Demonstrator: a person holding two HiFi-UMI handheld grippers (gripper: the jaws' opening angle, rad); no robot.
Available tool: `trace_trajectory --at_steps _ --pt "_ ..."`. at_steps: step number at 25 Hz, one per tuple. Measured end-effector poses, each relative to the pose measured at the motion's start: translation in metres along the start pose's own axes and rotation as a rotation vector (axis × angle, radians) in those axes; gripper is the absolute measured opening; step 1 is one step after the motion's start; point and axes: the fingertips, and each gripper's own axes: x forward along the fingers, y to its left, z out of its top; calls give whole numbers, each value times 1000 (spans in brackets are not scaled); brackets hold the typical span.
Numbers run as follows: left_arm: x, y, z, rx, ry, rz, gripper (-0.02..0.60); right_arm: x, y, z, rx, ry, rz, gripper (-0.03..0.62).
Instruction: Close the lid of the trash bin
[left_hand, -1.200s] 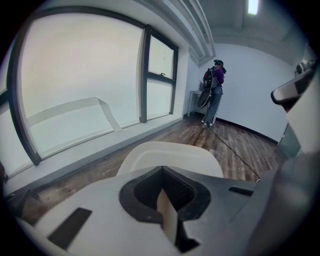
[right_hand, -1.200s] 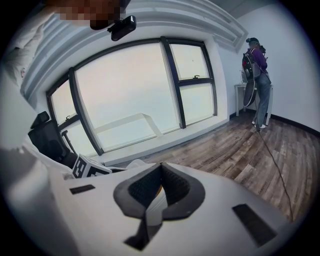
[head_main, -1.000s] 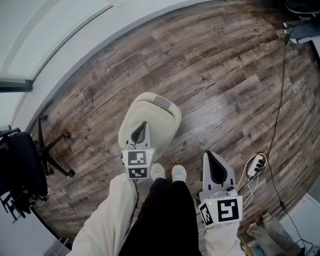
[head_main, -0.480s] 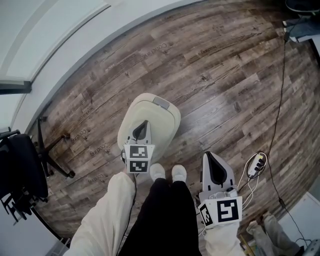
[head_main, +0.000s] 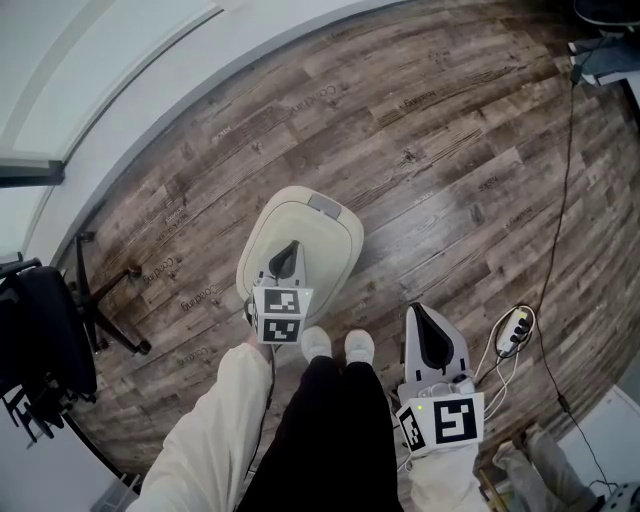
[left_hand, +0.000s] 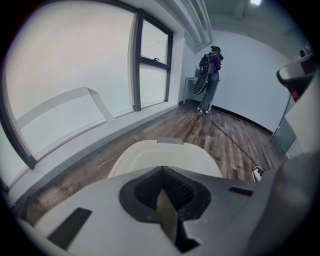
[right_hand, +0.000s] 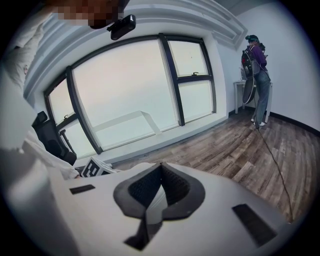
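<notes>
Bin: a cream, rounded-square plastic trash bin (head_main: 315, 240) stands on the brown wood-plank floor (head_main: 430, 140), just ahead of the person's white shoes (head_main: 336, 345).
Lid: it lies flat on the bin's rim, down all round. A small grey tab (head_main: 323, 205) sits at its far edge.
Left gripper (head_main: 289, 247): it is over the near half of the lid, jaws pressed together with nothing between them. Whether it touches the lid I cannot tell.
Right gripper (head_main: 416, 309): it is beside the person's right leg, well apart from the bin, jaws together and empty.
Open room: bare planks run beyond and to the right of the bin, up to the pale wall base (head_main: 200, 85).
Edges: a black chair (head_main: 45, 340) stands at the left. A white power strip (head_main: 512, 330) with cables lies near the right gripper. A distant person (left_hand: 210, 80) stands at the room's far end.
</notes>
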Motion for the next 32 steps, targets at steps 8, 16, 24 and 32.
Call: trace_trajectory --at_steps 8,16,24,32 --pt "4 1 -1 24 13 11 8 2 -2 -3 0 10 0 23" --pt "5 0 -1 19 13 6 8 0 -3 -5 1 8 1 23" --pt "-11 -4 2 5 11 -23 8 -8 -4 0 -13 0 0 23" --pt "-72 -3 35 -38 -84 16 6 -25 17 29 -54 -38 37 23"
